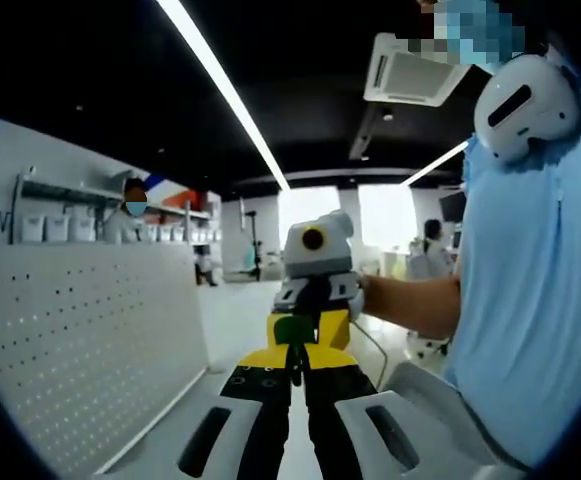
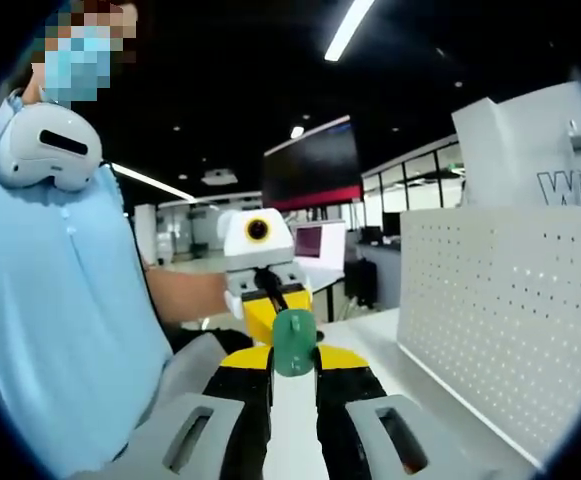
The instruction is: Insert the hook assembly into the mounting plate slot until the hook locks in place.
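The hook assembly is a green plastic piece [image 2: 294, 342] with a thin black rod [image 2: 272, 290] running out of it. It hangs in the air between my two grippers, which face each other. My right gripper [image 2: 293, 362] is shut on the green piece, which also appears as a green block [image 1: 292, 328] in the left gripper view. My left gripper [image 1: 295, 368] is shut on the black rod [image 1: 295, 372]. The mounting plate is a white perforated board [image 1: 90, 340], standing upright beside the assembly and apart from it; it is also in the right gripper view [image 2: 490, 310].
A person in a light blue shirt [image 1: 540, 300] holds the grippers, with a forearm [image 1: 410, 305] reaching in. A white tabletop [image 2: 370, 345] runs under the grippers along the board's foot. A shelf with white bins [image 1: 60, 225] sits above the board.
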`<state>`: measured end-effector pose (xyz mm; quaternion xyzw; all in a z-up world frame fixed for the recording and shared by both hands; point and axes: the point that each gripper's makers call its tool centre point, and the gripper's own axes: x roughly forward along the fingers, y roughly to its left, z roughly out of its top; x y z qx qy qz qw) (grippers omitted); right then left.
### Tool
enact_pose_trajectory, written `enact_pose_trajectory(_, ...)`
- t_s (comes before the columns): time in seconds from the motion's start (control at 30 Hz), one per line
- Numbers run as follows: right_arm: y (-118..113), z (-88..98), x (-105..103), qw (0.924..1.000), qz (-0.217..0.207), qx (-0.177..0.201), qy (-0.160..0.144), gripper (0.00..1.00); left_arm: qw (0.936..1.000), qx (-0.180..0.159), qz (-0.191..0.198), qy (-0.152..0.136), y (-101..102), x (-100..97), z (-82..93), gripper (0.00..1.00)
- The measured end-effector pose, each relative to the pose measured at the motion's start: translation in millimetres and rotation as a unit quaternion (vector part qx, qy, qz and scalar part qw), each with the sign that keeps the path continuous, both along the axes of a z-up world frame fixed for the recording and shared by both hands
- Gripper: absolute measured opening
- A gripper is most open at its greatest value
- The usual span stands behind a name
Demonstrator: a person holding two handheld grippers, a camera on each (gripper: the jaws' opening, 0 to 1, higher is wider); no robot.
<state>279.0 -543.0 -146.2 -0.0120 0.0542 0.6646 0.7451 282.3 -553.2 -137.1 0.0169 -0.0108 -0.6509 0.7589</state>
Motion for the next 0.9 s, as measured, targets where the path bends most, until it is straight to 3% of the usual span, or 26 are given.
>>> enact_pose_trajectory(0.9, 1.5, -16.8, 15.7, 0.9998, -0.012, -0.016, 0.002, 0.16, 0.9996, 0.009, 0.022, 0.014, 6.6, 15.1, -18.0, 0.03)
